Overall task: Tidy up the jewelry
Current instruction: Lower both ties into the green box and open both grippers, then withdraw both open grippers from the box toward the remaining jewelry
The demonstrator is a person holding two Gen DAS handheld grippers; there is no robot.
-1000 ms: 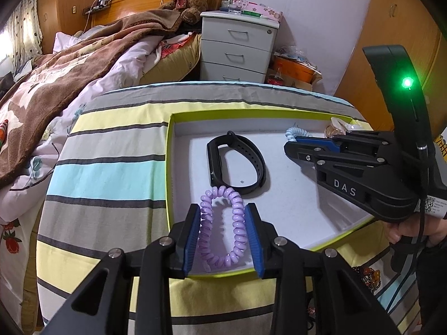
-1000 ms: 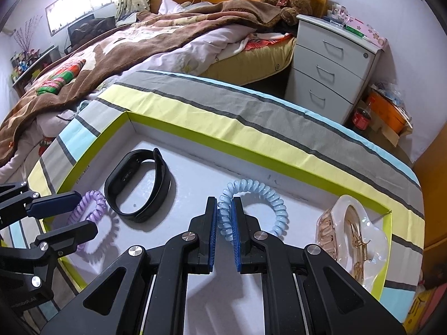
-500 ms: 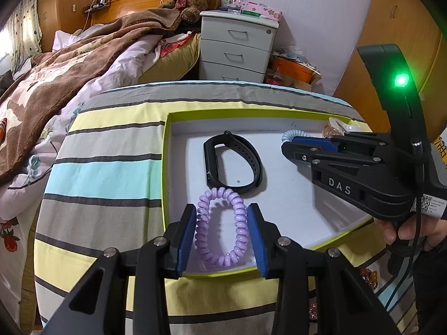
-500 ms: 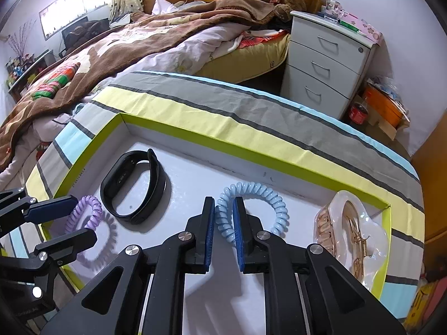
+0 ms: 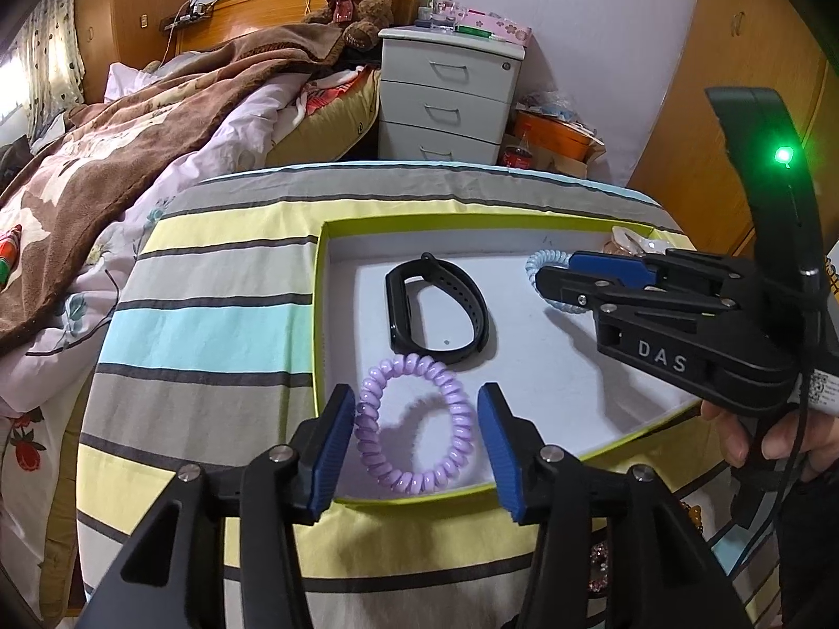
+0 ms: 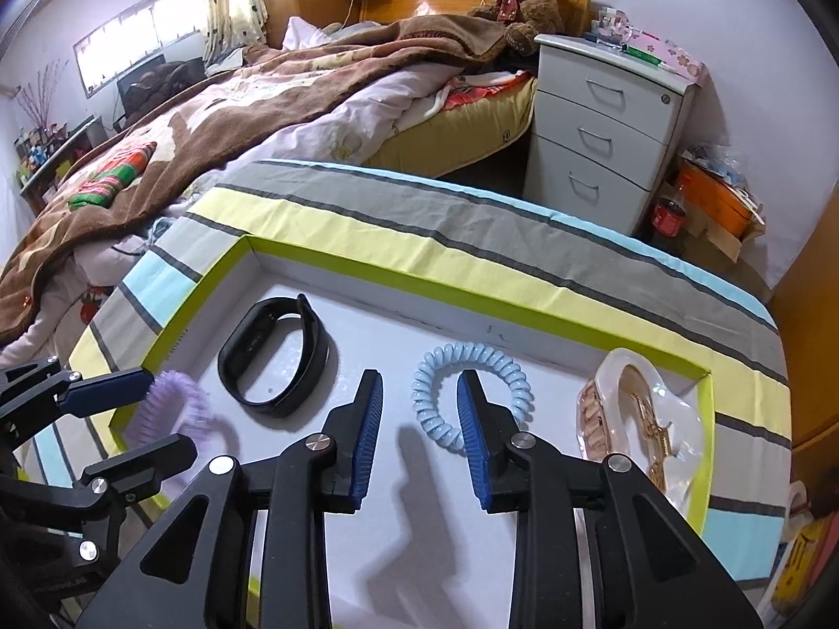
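A white tray (image 5: 524, 356) (image 6: 419, 335) with a lime rim lies on the striped cloth. A purple coil hair tie (image 5: 414, 424) (image 6: 183, 403) rests round on the tray's near left corner, between the opening jaws of my left gripper (image 5: 417, 445) (image 6: 168, 414); the pads do not squeeze it. A black wristband (image 5: 394, 314) (image 6: 230, 367) lies behind it. My right gripper (image 6: 419, 419) (image 5: 540, 272) is opening over the near arc of a light blue coil tie (image 6: 487, 361) (image 5: 540, 259), which lies flat on the tray, not pinched. A clear claw clip (image 6: 639, 409) (image 5: 629, 238) lies at the tray's right end.
The round table's striped cloth (image 5: 210, 325) drops off on all sides. A bed with a brown blanket (image 6: 262, 105) lies to the left, and a white drawer cabinet (image 5: 445, 99) stands behind. A hand (image 5: 760, 435) grips the right tool. Beaded pieces (image 5: 598, 561) lie near the front right edge.
Both grippers' jaws have spread apart. The purple tie has relaxed from a squeezed oval to a ring, and the blue tie is no longer pinched. Neither hand has shifted much.
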